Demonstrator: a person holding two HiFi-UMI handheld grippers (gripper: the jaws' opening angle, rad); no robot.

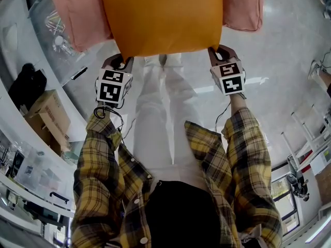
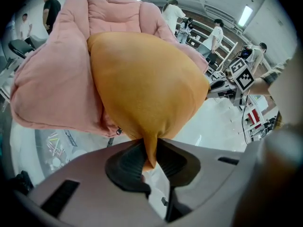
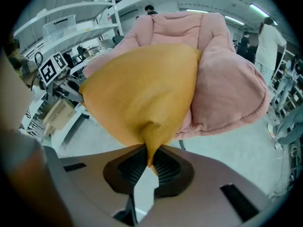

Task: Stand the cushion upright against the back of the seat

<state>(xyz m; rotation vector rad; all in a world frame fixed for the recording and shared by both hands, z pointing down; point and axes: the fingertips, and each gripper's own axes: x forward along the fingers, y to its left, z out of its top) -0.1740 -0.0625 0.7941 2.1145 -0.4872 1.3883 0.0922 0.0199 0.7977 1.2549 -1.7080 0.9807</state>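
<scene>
Reaching up from the lower edge of the head view, two forearms in yellow-and-black plaid flannel sleeves [image 1: 101, 154] stretch forward side by side, wrists tipped steeply downward. Each carries a gripper topped by a black-and-white marker cube. At left of centre, the left gripper [image 2: 150, 156] has its ribbed black pads pinched tight on the lower left corner of the plump orange fabric cushion [image 1: 160, 19]. Right of centre, the right gripper [image 3: 147, 161] is likewise clamped on the cushion's lower right corner, with a fold of orange cloth squeezed between its jaws. The cushion fills the top middle of the head view, held by these two corners. It lies in front of the soft pink padded seat [image 1: 77, 14], whose puffy sides show past both its edges.
</scene>
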